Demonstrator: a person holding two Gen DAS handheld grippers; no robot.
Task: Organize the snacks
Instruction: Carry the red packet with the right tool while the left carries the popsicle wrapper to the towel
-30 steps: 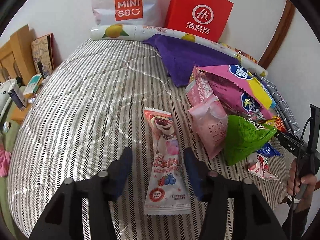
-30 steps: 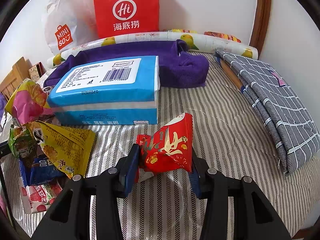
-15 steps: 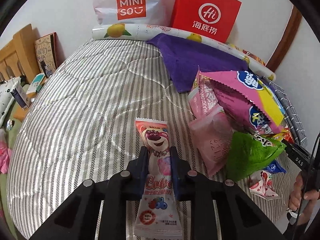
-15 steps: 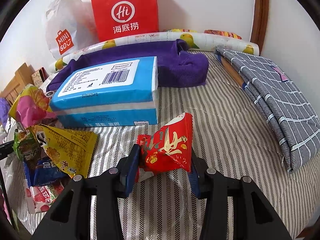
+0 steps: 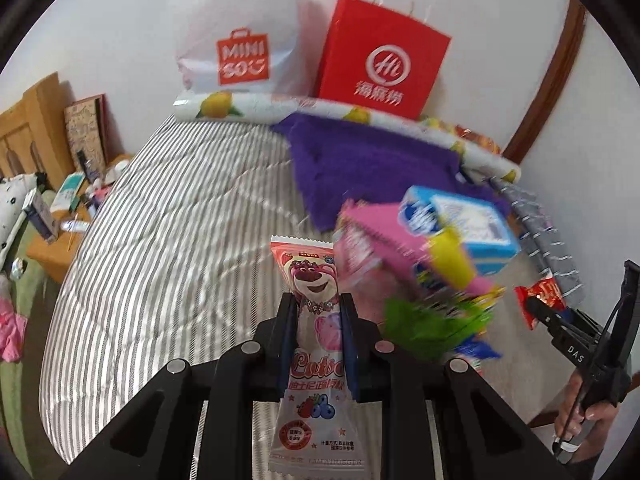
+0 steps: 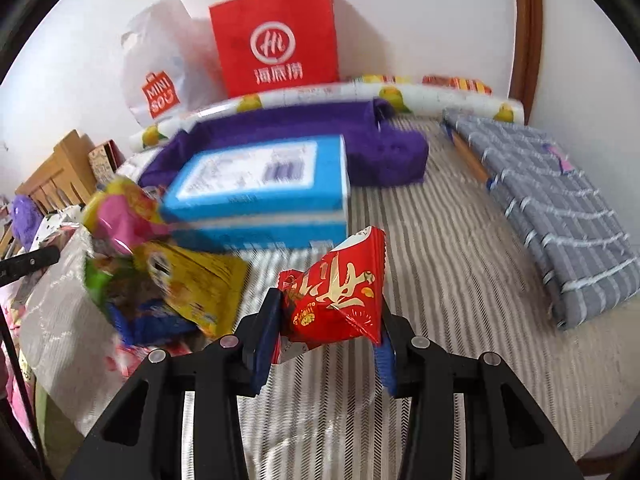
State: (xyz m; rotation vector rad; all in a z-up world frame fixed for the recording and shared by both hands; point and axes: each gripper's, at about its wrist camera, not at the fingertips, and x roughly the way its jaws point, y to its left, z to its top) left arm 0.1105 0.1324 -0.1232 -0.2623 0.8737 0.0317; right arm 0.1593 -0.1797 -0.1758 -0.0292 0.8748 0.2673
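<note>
Snacks are mid-pickup — the left gripper (image 5: 316,316) pinches the bear-print packet (image 5: 316,344) and the right gripper (image 6: 326,320) clamps the red packet (image 6: 340,292), both apparently clear of the bed (image 5: 168,248) — next, 2 clear drop spots ahead.

red paper bag (image 6: 276,40), purple towel (image 5: 372,164)

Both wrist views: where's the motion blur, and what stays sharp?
Left wrist: the snack pile and the red bag's print smear; the left gripper and its bear-print packet stay crisp. Right wrist: the blue box and yellow packet blur; the right gripper and red packet stay sharp. Fisheye bends both views' edges.
</note>
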